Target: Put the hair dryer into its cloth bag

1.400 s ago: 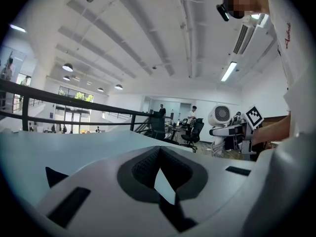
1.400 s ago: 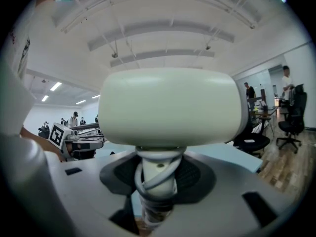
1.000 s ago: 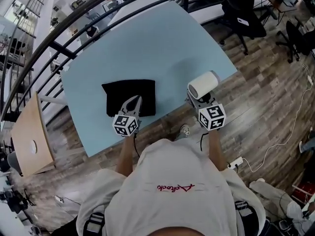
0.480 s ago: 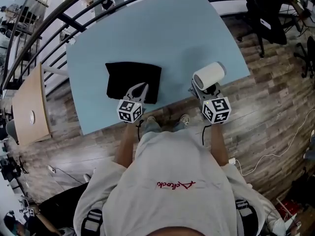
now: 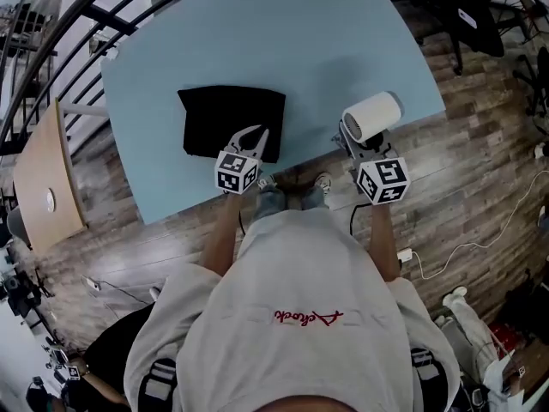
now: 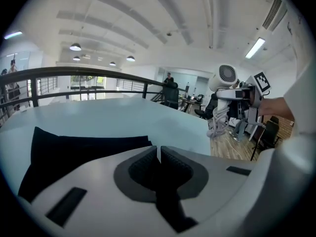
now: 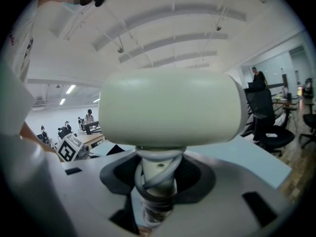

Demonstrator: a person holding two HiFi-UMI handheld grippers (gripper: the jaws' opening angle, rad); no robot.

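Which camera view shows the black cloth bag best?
The head view: almost the whole cloth bag lies flat on the table, seen from above. The left gripper view shows only a low dark strip of it. The right gripper view, filled by the hair dryer, shows at most a small dark corner.

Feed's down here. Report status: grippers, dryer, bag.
Left gripper shut, empty, at near edge of bag. Right gripper shut on dryer handle, cord wound on it. Bag flat on table. Nothing between dryer and bag.

A pale blue table [image 5: 257, 33] stands on wooden floor [image 5: 489, 196] near a black chair [image 5: 467, 15].
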